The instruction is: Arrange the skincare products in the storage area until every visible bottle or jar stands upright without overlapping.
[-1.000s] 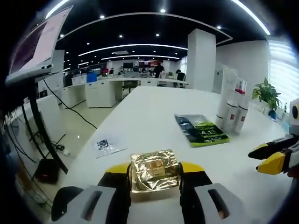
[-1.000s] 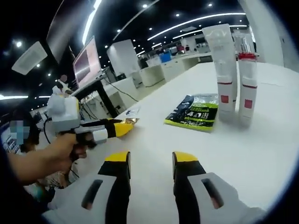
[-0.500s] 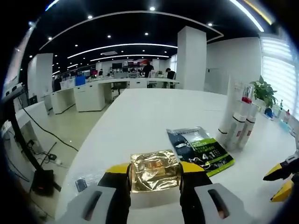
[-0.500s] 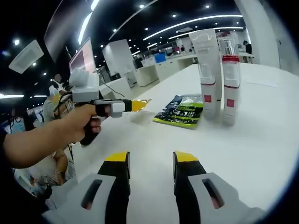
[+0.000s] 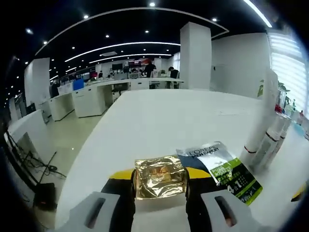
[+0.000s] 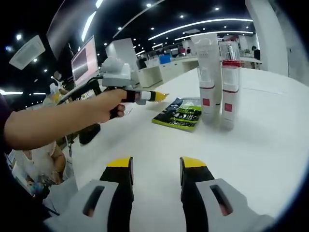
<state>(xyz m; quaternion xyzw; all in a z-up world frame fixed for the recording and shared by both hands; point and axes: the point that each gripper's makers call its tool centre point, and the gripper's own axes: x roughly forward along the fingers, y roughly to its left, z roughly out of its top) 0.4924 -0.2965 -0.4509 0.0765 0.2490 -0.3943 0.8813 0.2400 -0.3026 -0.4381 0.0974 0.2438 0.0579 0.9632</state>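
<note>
Gripping gold sachet (image 5: 160,177) | left tool (image 5: 160,181) | right tool (image 6: 151,166) parted, bare

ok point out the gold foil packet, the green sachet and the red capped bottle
gold foil packet (image 5: 160,176), left gripper view, middle of its crinkled face
green sachet (image 6: 179,113), right gripper view, middle of its printed front
red capped bottle (image 6: 230,89), right gripper view, white body

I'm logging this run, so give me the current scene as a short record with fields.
surface: white table
left gripper: shut on gold foil sachet, held above the table
right gripper: open, empty, above bare table
standing products: white tube and red-capped bottle, upright, side by side
lying flat: green and black packet, beside the standing products
</note>
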